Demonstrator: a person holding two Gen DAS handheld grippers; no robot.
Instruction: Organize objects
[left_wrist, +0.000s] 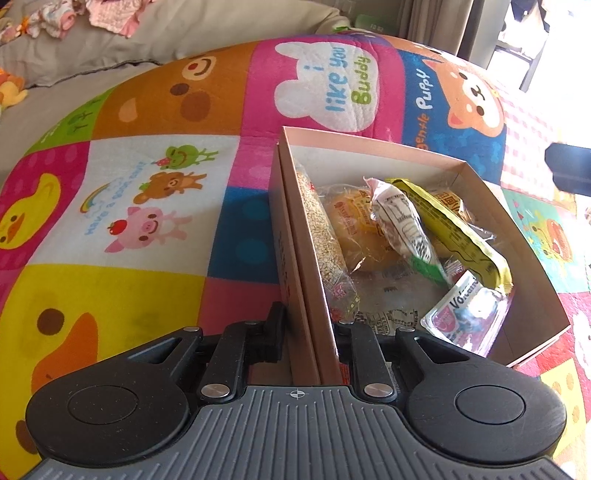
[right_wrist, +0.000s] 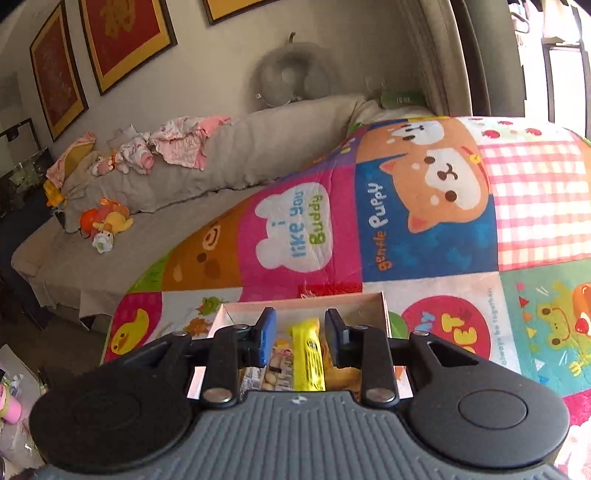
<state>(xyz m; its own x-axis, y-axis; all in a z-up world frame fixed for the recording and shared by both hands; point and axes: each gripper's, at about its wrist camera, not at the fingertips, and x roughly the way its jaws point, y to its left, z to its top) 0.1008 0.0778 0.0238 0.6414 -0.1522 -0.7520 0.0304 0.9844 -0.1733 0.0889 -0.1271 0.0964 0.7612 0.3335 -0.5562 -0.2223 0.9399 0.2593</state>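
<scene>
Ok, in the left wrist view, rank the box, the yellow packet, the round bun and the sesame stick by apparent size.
1. Box, clearly largest.
2. Yellow packet.
3. Sesame stick and round bun: too alike to rank; the bun is partly covered by another wrapper.

Cartoon-animal play mat (right_wrist: 424, 221), patchwork panels in pink, blue, yellow and orange. Grey sofa (right_wrist: 122, 229) along the wall behind it. Pink baby clothes (right_wrist: 177, 142) heaped on the sofa's back cushion. Orange and yellow plush toys (right_wrist: 107, 221) on the seat. Grey neck pillow (right_wrist: 291, 74) against the wall. Red-and-gold framed pictures (right_wrist: 125, 37) hanging above.
</scene>
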